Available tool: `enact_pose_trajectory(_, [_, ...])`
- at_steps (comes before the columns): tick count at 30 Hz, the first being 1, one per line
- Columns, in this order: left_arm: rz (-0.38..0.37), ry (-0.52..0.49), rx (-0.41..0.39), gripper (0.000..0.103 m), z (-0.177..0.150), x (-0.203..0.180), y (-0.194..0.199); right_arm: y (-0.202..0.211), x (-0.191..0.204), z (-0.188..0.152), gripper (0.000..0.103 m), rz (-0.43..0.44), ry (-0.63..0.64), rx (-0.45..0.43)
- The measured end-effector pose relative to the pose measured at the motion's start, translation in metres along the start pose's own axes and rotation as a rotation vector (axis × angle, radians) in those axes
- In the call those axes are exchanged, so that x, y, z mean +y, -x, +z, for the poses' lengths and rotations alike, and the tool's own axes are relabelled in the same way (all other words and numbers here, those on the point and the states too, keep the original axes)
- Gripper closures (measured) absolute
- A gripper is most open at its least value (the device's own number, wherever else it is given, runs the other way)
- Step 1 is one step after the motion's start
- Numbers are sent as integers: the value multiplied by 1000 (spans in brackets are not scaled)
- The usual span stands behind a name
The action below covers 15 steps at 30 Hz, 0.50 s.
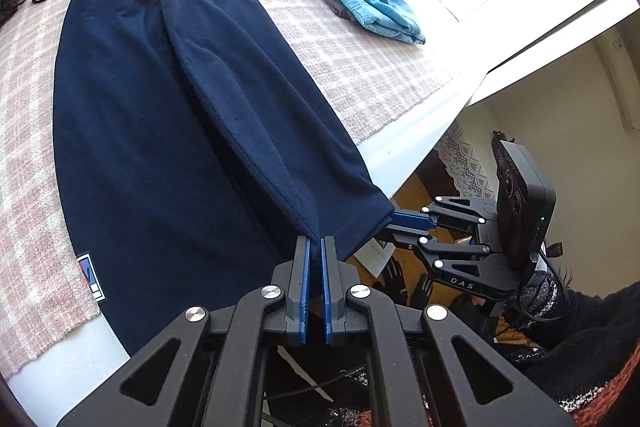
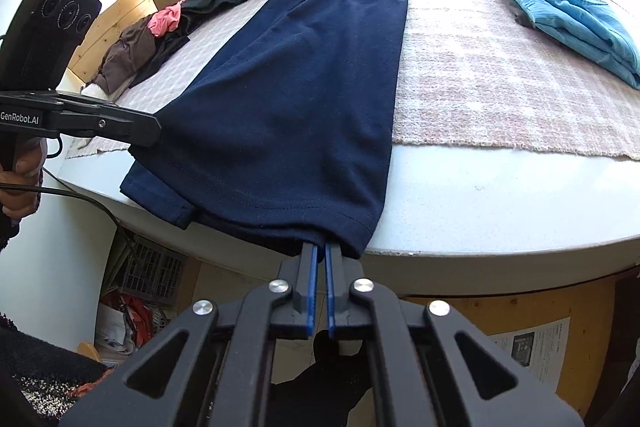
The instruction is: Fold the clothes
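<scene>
**Both grippers hold the near hem of the navy shirt**

The navy garment (image 1: 168, 115) lies long on the white counter (image 2: 500, 195), partly on a pink checked cloth (image 2: 500, 79). It is already folded lengthwise into a narrow strip that runs from the far edge of the counter to the near edge, where its hem hangs a little over the rim. A small white and blue label (image 1: 91, 277) shows near the hem on one side.

The left gripper (image 1: 317, 247) has its fingers clenched on the hem, with a thin fold of the navy cloth pressed between the blue pads. The right gripper (image 2: 320, 251) is also closed; its fingers go under the hem at the other corner and pinch the cloth there. In the left wrist view the right gripper comes in from the side and meets the same hem just beside the left one.

A folded light blue garment (image 2: 568, 15) lies well apart on the checked cloth. At the far left of the counter there is a heap of dark and pink clothes (image 2: 168, 27).
</scene>
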<state>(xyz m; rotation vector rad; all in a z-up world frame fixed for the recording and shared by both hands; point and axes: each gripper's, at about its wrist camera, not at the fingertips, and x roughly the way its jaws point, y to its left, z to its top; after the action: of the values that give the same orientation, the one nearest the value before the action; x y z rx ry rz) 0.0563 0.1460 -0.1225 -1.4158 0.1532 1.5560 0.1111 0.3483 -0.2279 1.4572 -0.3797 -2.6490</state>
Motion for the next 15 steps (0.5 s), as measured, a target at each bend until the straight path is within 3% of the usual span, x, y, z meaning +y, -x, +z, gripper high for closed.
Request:
enact_pose_trajectory(3, [-9,6,1,99,0,3,0,16,-8,2,101,21,-59,-56])
enact_pose_trajectory(5, [-17,9,-1,99,0,4,1,29,-13,3,101,-9,-75,-87])
enact_pose_trajectory(10, [-48,-5,-16,98,2,-1,3,13,-42,-4,102,-41,-205,-3])
enact_pose_trajectory(13, [-63,18,31,98,-6,5,-14,20,-34,-4,102,-5,-175,-17])
enact_pose_trajectory(15, [-61,37,59,99,-12,10,-24,18,-28,3,101,-52,-130,-7])
